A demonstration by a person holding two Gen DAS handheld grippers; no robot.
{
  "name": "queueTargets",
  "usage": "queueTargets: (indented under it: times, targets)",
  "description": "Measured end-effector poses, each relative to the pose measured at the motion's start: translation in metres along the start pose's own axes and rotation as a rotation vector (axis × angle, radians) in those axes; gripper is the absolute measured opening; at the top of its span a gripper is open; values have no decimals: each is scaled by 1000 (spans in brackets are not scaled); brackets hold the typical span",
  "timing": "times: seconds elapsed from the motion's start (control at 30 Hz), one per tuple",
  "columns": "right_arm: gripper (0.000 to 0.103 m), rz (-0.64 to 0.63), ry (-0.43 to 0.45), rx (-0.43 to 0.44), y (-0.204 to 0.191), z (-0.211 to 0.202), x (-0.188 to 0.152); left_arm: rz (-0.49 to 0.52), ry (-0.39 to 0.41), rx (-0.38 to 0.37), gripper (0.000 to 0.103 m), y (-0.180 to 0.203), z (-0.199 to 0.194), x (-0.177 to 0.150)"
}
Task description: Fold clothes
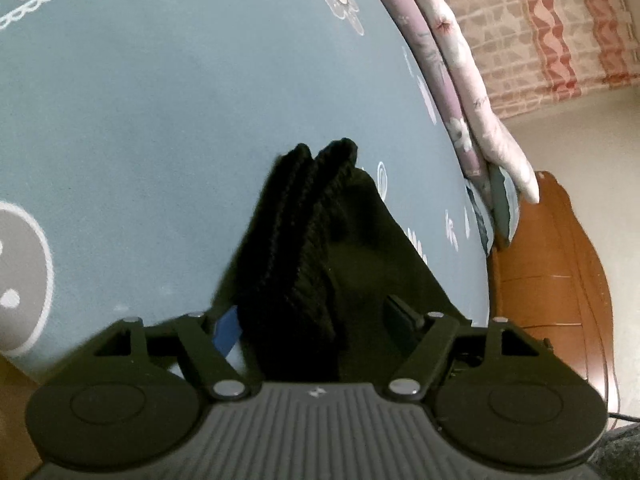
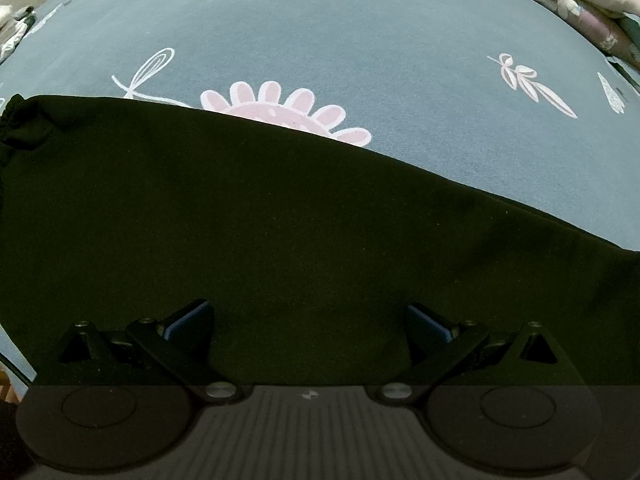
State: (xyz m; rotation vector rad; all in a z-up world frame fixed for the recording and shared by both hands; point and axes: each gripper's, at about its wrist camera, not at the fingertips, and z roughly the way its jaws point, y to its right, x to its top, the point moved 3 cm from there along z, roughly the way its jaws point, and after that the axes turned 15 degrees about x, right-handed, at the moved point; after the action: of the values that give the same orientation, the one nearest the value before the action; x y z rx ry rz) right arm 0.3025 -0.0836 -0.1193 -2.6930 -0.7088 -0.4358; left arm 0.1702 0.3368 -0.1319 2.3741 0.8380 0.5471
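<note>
A black garment (image 1: 360,240) lies on the blue flower-print bedsheet (image 1: 160,120). Its ribbed, bunched edge (image 1: 292,232) stands up in folds and runs back between the fingers of my left gripper (image 1: 312,326). The jaws stand apart; the blue left pad (image 1: 226,334) sits right beside the fabric, and I see no pinch. In the right wrist view the same black garment (image 2: 280,220) is spread flat across the sheet (image 2: 360,40), with a gathered cuff (image 2: 12,120) at the far left. My right gripper (image 2: 308,320) hovers over the cloth, open, with nothing between its fingers.
Rolled purple and pink bedding (image 1: 452,60) lines the bed's right edge, also at the top right in the right wrist view (image 2: 580,4). Beyond it are a wooden bed frame (image 1: 552,280), pale floor (image 1: 592,140) and a red-patterned curtain (image 1: 540,20).
</note>
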Motion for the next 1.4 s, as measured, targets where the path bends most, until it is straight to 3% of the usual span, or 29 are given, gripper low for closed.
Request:
queueTargets:
  times: [0.23, 0.43, 0.6, 0.67, 0.7, 0.8, 0.97, 1.1, 1.3, 1.4]
  targets:
    - [103, 4, 1, 0, 0, -2, 1, 15, 6, -21, 72, 8, 9, 14]
    - [103, 3, 16, -1, 0, -2, 0, -44, 18, -59, 69, -6, 5, 2]
    - [103, 1, 16, 1, -1, -3, 1, -24, 48, -34, 65, -2, 10, 6]
    - [103, 1, 15, 1, -1, -3, 1, 2, 54, -1, 52, 0, 9, 6]
    - [103, -1, 19, 1, -1, -4, 1, 14, 56, 25, 39, -1, 8, 6]
    - [103, -5, 31, 2, 0, -4, -1, 6, 53, 79, 27, -2, 6, 5]
    - [103, -34, 25, 6, 1, -6, 1, 103, 65, 153, 24, 20, -1, 5]
    - [103, -34, 64, 0, 1, -18, 1, 165, 76, 171, 24, 40, -12, 7]
    - [103, -5, 155, 71, 0, -40, 4, 265, 100, 170, 24, 69, -27, 3]
    - [103, 29, 176, 155, -2, -37, 16, 299, 112, 176, 24, 79, -30, 1]
